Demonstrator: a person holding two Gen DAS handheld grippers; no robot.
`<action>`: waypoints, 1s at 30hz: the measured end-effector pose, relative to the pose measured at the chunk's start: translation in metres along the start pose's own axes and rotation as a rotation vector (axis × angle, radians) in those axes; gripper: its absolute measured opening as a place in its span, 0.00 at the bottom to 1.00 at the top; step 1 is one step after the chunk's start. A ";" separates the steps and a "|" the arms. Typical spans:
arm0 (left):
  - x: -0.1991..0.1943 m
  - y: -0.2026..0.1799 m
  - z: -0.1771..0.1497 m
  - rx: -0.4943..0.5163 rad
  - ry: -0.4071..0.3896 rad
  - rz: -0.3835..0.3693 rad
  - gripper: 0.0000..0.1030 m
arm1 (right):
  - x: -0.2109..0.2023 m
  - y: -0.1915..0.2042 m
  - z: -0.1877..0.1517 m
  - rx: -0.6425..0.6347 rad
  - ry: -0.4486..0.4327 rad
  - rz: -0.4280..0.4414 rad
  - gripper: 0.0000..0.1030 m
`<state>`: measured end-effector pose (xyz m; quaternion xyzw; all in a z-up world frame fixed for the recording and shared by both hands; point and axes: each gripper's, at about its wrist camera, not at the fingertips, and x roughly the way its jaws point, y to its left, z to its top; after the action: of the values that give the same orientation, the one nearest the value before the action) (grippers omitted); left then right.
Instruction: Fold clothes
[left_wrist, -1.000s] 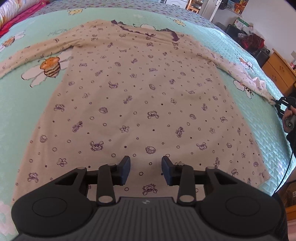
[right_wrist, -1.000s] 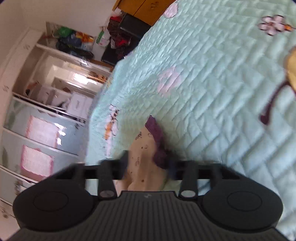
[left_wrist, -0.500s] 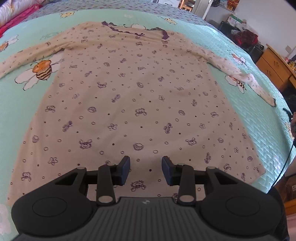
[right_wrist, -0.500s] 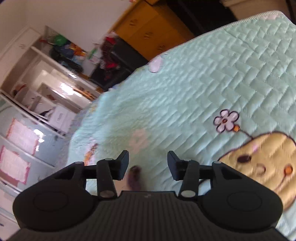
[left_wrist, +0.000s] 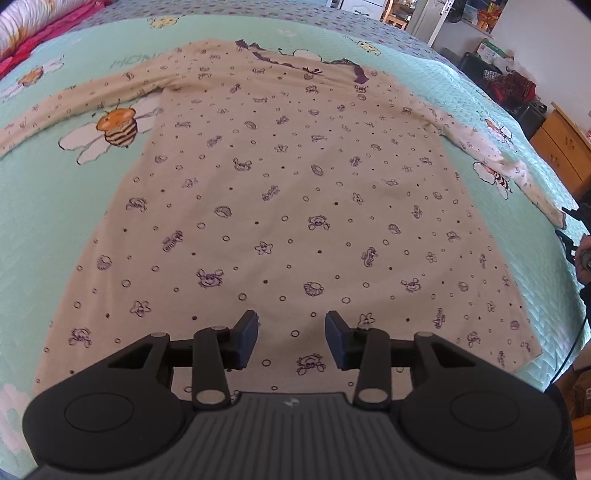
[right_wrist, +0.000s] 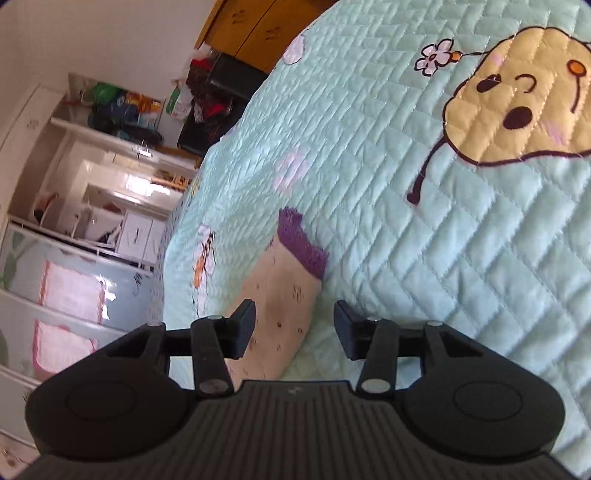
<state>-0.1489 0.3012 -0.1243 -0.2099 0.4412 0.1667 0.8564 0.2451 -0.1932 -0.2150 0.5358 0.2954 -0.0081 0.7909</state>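
Cream nightshirt (left_wrist: 295, 192) lies flat on the mint quilt (right_wrist: 424, 229). Left gripper (left_wrist: 291, 341) and right gripper (right_wrist: 294, 328) gape wide, holding nothing; purple cuff (right_wrist: 301, 242) lies just beyond the right.

The nightshirt (left_wrist: 295, 192) is soft matt cloth, cream with a purple print; its sleeve cuff (right_wrist: 301, 242) looks fuzzy. The bedspread (right_wrist: 406, 184) is quilted mint fabric with a faint sheen. Both grippers are matt black plastic with small bright metal pins. At upper right the dresser (left_wrist: 561, 144) is wood.
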 end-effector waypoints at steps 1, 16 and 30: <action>0.000 0.000 0.000 0.000 0.000 -0.003 0.41 | 0.006 0.001 0.004 0.006 -0.003 0.011 0.47; -0.001 -0.003 -0.004 -0.006 -0.009 -0.040 0.42 | -0.027 -0.004 0.042 -0.148 -0.092 -0.043 0.38; -0.035 0.033 0.001 -0.112 -0.119 -0.022 0.42 | -0.048 0.019 -0.126 -0.195 0.264 0.263 0.51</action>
<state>-0.1833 0.3261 -0.1015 -0.2519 0.3770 0.1939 0.8699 0.1541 -0.0925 -0.2079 0.4869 0.3233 0.1940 0.7879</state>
